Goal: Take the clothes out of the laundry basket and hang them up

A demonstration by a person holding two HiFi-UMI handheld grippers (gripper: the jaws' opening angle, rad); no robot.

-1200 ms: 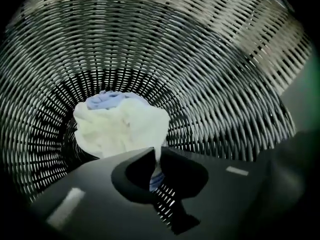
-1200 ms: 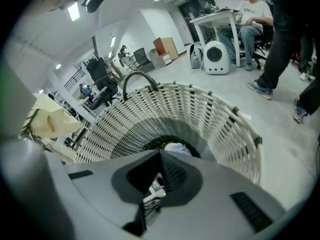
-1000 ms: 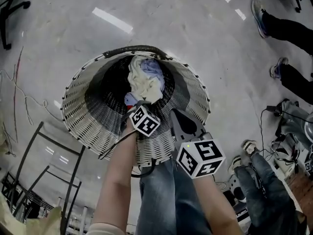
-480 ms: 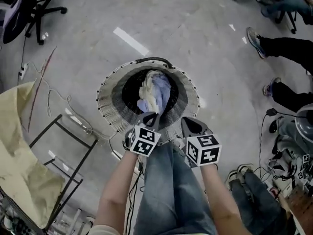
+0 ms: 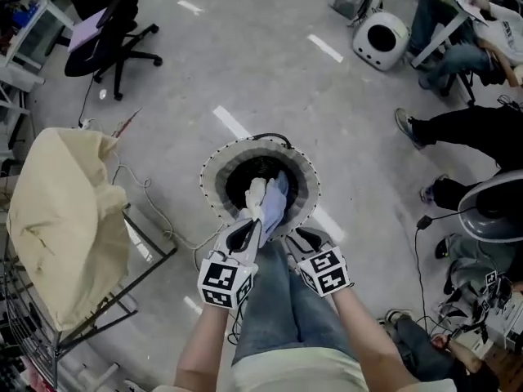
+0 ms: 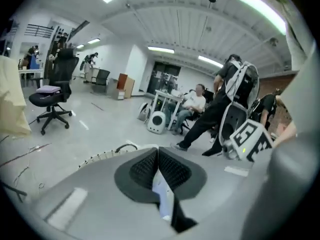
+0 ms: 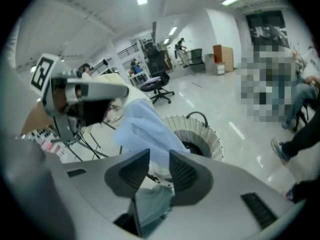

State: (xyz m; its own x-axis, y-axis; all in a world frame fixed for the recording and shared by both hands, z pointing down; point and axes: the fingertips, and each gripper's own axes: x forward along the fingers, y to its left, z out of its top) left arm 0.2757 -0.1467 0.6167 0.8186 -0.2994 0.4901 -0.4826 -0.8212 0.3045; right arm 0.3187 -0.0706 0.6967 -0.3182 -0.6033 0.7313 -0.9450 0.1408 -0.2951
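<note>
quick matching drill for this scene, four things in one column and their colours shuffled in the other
1. laundry basket
2. office chair
3. draped cloth
4. garment

a. light blue
b. black
c. white woven rim
d. cream

Pairs: 1-c, 2-b, 3-d, 4-a

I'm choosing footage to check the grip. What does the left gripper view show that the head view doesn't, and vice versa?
Left gripper view only: the left gripper shut on a strip of the pale blue garment. Head view only: the draped cream cloth, and the garment trailing up out of the laundry basket. Both: the basket's rim and the office chair.
</note>
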